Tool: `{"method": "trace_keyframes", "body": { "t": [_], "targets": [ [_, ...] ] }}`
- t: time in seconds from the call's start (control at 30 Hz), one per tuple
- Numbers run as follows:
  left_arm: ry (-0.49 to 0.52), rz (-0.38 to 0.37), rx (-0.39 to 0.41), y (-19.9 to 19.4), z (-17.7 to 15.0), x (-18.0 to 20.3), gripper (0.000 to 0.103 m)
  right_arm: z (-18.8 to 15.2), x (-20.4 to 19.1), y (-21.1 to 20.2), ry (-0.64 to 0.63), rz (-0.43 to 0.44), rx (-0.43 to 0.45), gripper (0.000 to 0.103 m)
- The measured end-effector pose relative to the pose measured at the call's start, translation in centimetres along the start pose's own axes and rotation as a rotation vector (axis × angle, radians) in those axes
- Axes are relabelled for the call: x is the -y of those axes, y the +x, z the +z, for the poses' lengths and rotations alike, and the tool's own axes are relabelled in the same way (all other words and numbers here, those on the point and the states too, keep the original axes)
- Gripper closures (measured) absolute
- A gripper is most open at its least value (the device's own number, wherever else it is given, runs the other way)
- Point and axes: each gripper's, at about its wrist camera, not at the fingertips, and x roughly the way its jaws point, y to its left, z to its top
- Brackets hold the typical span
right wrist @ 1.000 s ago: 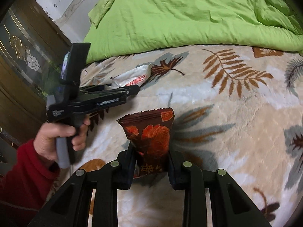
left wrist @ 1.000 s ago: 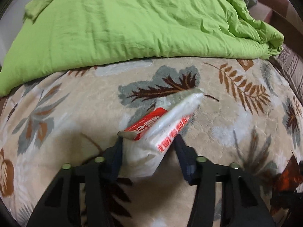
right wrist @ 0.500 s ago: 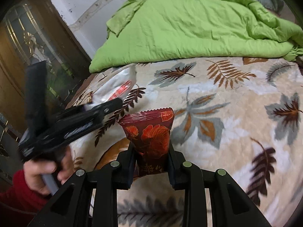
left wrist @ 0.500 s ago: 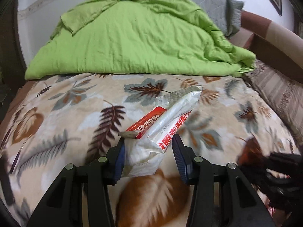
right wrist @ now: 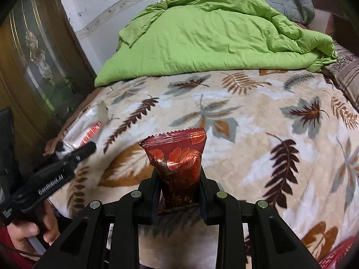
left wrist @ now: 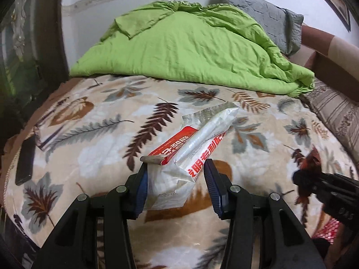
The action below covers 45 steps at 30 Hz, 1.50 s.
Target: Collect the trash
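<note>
My left gripper [left wrist: 176, 177] is shut on a white and red plastic wrapper [left wrist: 190, 148] and holds it above the leaf-patterned bed cover [left wrist: 101, 148]. My right gripper [right wrist: 178, 179] is shut on a dark red snack wrapper [right wrist: 178, 157] with an orange flower print, also held above the bed. The left gripper [right wrist: 74, 157] with its white wrapper [right wrist: 89, 127] shows at the left of the right wrist view. The right gripper [left wrist: 314, 179] shows blurred at the right edge of the left wrist view.
A bunched green duvet [left wrist: 190, 49] lies across the far half of the bed, with a grey pillow [left wrist: 269, 20] behind it. A dark flat object [left wrist: 24, 161] lies near the bed's left edge. A wooden glass-fronted cabinet [right wrist: 29, 62] stands left of the bed.
Both grippers have pulled back and up from the bed with their wrappers still held. More of the bed, the wall and the cabinet have come into view.
</note>
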Motion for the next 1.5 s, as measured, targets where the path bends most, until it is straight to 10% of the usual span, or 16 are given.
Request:
{"method": "trace_keyframes", "body": {
  "t": [1.5],
  "targets": [
    [0.030, 0.013, -0.001, 2.0, -1.5, 0.9, 0.057, -0.2, 0.4, 0.2, 0.037, -0.044, 0.024, 0.072]
  ]
}}
